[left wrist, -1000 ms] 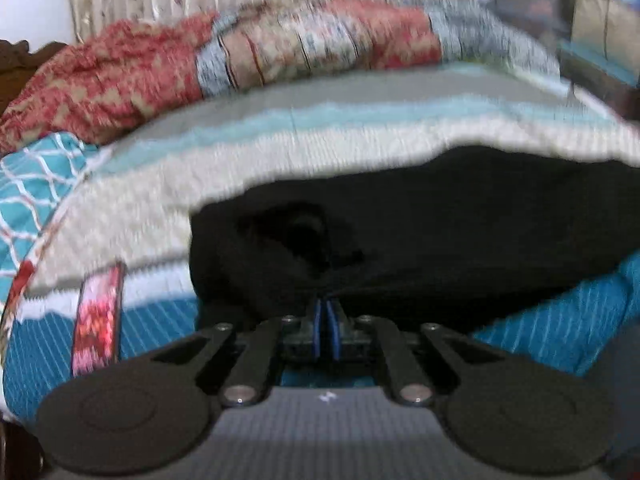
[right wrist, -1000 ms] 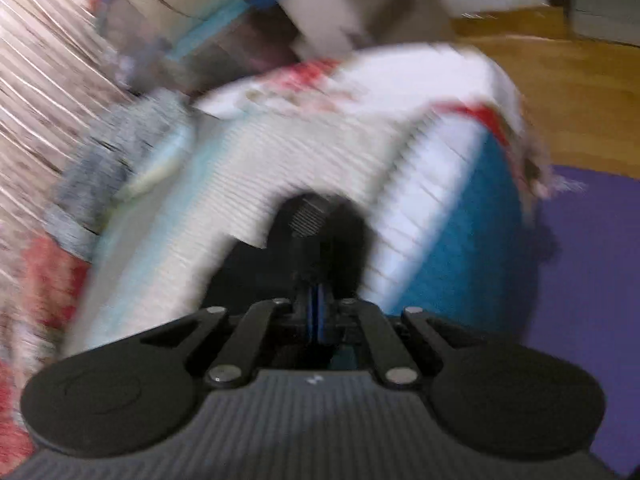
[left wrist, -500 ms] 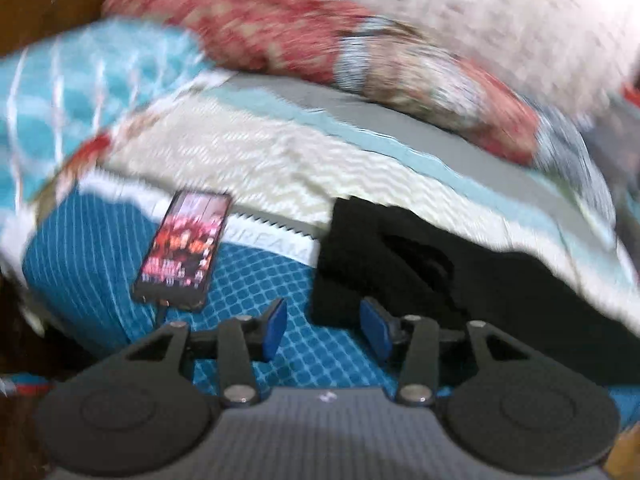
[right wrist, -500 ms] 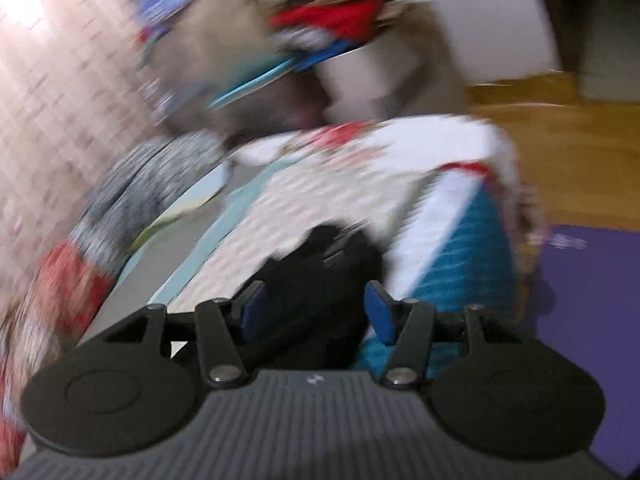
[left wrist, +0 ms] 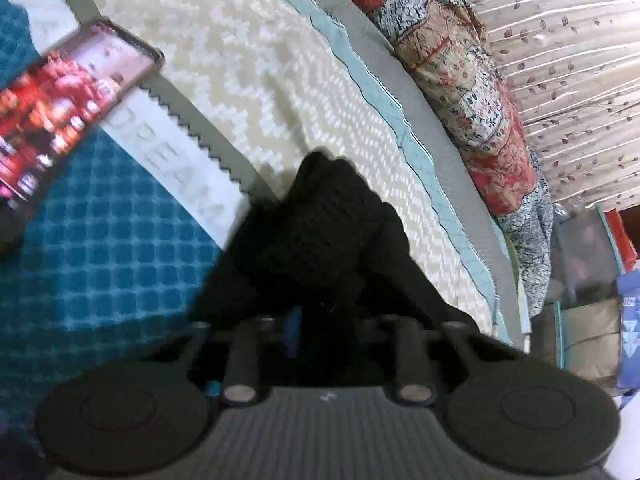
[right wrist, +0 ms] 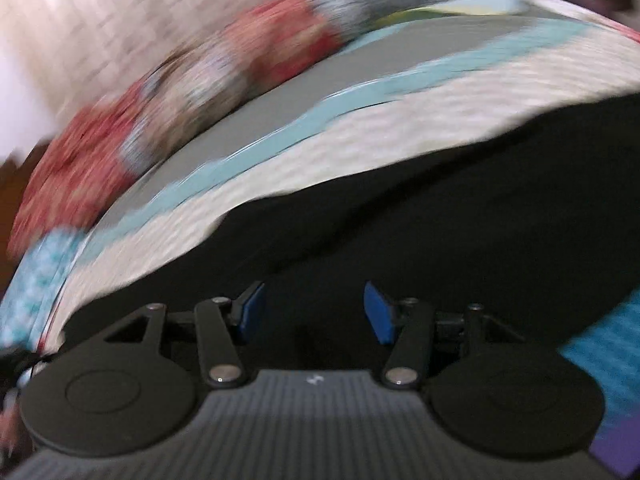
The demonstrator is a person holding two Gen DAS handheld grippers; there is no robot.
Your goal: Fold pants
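The black pants lie bunched on the patterned bedspread. My left gripper sits right at the near end of the pants; black cloth fills the gap between its fingers and hides the pads, so its jaw state is unclear. In the blurred right wrist view the pants spread as a wide dark band across the bed. My right gripper is open just above the cloth, blue pads apart and empty.
A phone with a lit red screen lies on the bed to the left of the pants. Red patterned pillows run along the far side below a curtain. Boxes stand at the right.
Both grippers let go and opened about half a second ago. The left has since moved in onto the bunched pants end. The right has swung left over the pants.
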